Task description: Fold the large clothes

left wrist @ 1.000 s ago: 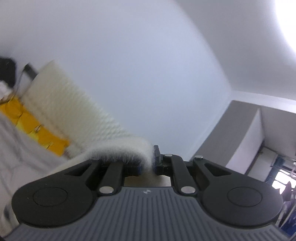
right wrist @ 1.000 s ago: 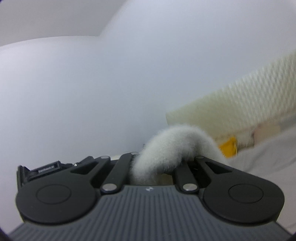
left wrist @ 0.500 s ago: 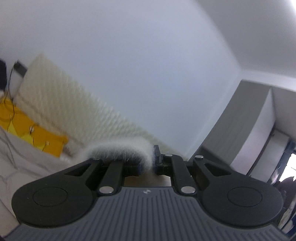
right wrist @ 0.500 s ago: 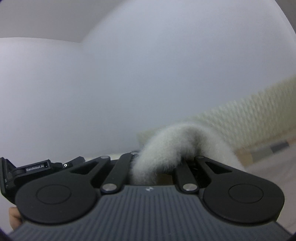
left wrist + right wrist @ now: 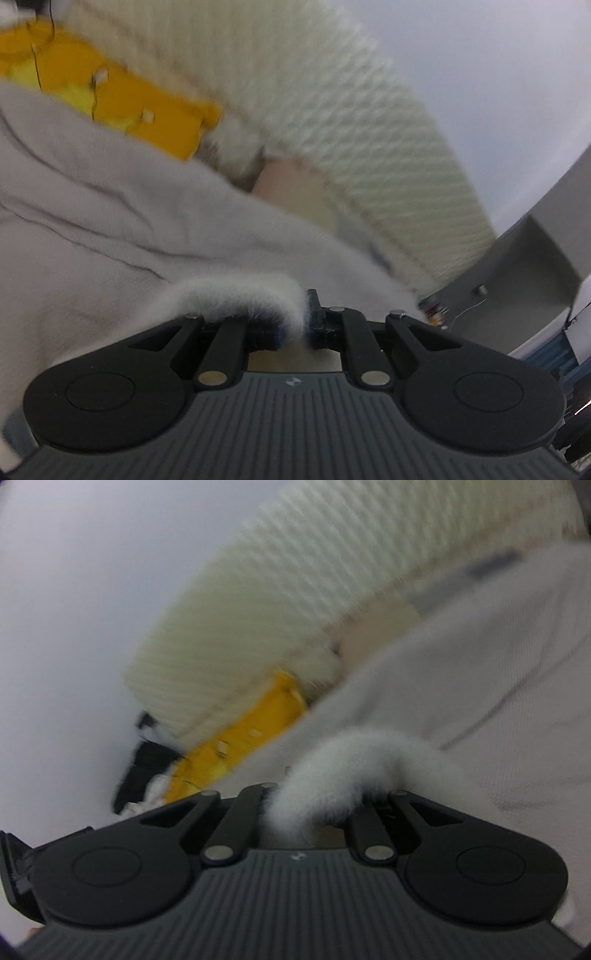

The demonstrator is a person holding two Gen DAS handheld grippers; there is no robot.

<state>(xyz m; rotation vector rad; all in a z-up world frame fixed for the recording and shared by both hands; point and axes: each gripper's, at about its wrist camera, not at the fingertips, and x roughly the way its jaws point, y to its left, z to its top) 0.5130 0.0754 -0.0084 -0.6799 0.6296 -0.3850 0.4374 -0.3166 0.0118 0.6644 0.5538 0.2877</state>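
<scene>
A large pale grey fleece garment (image 5: 122, 221) spreads over the bed below both grippers. In the left wrist view my left gripper (image 5: 295, 325) is shut on a fuzzy rolled edge of the garment (image 5: 236, 295), which arches left from the jaws. The right wrist view shows my right gripper (image 5: 295, 812) shut on another fuzzy edge of the same garment (image 5: 354, 768), curling up and to the right. The rest of the cloth (image 5: 498, 686) fills the right side there. Both pictures are blurred by motion.
A cream quilted headboard (image 5: 332, 110) runs behind the bed, also seen in the right wrist view (image 5: 295, 602). A yellow pillow (image 5: 122, 92) lies below it, its other end (image 5: 255, 731) near dark items (image 5: 144, 768). A grey wall unit (image 5: 517, 266) stands at right.
Both grippers have swung down from facing the wall and ceiling toward the bed, each carrying its garment edge. The headboard, yellow pillow and cloth now fill the views.
</scene>
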